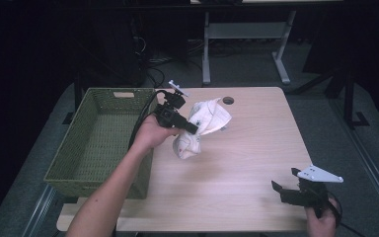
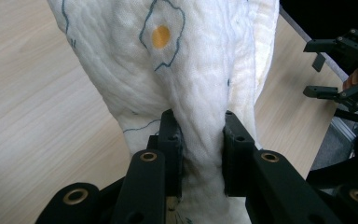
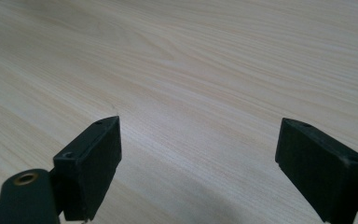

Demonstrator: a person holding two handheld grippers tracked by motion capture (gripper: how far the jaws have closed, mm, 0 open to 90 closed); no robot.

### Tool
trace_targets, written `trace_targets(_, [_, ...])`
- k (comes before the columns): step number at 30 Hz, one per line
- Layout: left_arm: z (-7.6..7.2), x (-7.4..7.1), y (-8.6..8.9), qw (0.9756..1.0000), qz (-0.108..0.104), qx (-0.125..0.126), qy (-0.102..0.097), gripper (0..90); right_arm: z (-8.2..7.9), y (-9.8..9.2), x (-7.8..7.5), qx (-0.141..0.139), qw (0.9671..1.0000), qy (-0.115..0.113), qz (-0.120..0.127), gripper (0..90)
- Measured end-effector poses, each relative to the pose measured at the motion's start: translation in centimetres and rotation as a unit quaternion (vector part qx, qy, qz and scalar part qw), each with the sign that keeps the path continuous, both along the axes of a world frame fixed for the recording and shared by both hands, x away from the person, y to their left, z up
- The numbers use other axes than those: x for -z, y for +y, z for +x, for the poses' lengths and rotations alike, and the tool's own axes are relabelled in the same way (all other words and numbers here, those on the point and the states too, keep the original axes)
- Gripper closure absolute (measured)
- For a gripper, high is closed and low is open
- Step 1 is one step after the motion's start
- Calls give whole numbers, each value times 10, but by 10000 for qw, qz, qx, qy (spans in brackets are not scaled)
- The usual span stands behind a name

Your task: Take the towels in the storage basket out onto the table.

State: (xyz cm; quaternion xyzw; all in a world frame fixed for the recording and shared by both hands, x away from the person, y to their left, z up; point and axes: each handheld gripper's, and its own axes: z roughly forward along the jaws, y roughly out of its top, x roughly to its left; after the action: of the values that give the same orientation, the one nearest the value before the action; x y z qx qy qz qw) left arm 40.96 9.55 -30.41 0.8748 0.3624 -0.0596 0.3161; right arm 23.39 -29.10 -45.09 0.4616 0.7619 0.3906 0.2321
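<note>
Left gripper (image 1: 193,128): jaws clamped on a bunched neck of white cloth (image 1: 201,127), the fabric pinched tight between both pads. In the left gripper view the cloth (image 2: 186,79) fans out beyond the jaws, quilted in texture, with blue outline markings and one orange dot. In the high view the cloth appears lifted, its lower end near or touching the wooden table (image 1: 246,163); contact cannot be confirmed. It sits just right of the green woven basket (image 1: 98,143), which occupies the table's left side. The left hand (image 1: 150,133) grips the tool over the basket's right rim.

Right gripper (image 1: 285,183): jaws spread wide, nothing between them. It is held by the right hand (image 1: 323,219) at the near right corner, well apart from the cloth. The right gripper view shows bare wood grain between the jaws (image 3: 200,135).

A round hole (image 1: 228,100) is noted near the table's far edge.
</note>
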Motion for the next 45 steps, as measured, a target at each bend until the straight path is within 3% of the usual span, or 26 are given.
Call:
trace_targets(19, [11,37,-60,9989,71,338,308,735,0,-1,-1,20,10000,-5,81,140])
trace_targets(22, [12,42,-65,9989,-8,272,382,735,0,-2,-1,11,10000,-7,92,140])
trace_targets(37, [15,69,-88,9979,65,357,544,730,0,-2,-1,-4,10000,-18,80,140])
trace_targets(45, [16,82,-93,9978,91,230,612,729,-1,-3,-2,-15,10000,-36,80,140])
